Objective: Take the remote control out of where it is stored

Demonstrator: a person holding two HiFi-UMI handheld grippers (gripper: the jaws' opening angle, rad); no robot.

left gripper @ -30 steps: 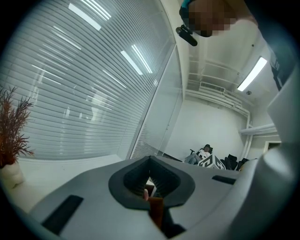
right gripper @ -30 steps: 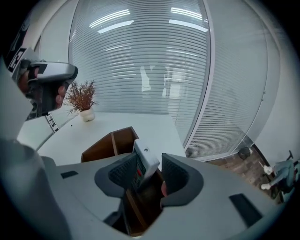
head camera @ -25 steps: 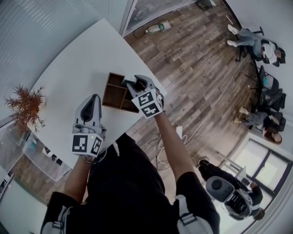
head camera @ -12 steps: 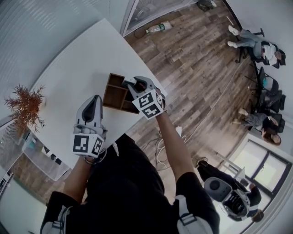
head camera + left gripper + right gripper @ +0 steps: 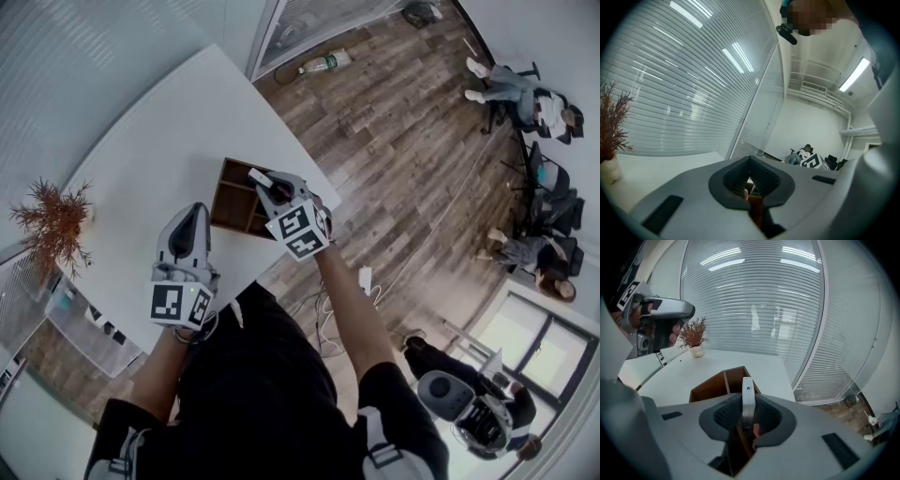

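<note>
**Remote nearly in hand.** A person in a black top works two hand-held grippers over a white table [image 5: 141, 131], seen from the head camera. Nearest the body, the left gripper [image 5: 194, 212] hangs idle above the table, its jaws drawn together on nothing. Just beyond it to the right, the right gripper [image 5: 266, 182] reaches into a wooden organiser box [image 5: 232, 192] that sits by the table edge nearest the floor. Its jaws are closing on the remote control [image 5: 748, 394], and its own view shows the dark ribbed pads lying against both flat faces of the remote.

By these pictures the job looks roughly half done. The remote is in the jaws, but the lift clear of the box is yet to come. Its top end stands above the box's rim. Whether its lower end has left the compartment cannot be told, since the gripper covers it. What is left appears to be a straight pull upward, away from the dividers.

The remote is a slim white bar standing on end, its narrow edge toward the right gripper's camera, with one small dark dot near its rounded top. The box is dark brown wood, split into open compartments.

Farther off, a russet dried plant [image 5: 54, 217] in a pale pot stands on the table, well apart from the box. Past the table, a wood-plank floor [image 5: 403, 131] runs to seated people [image 5: 525, 94] by the wall.
</note>
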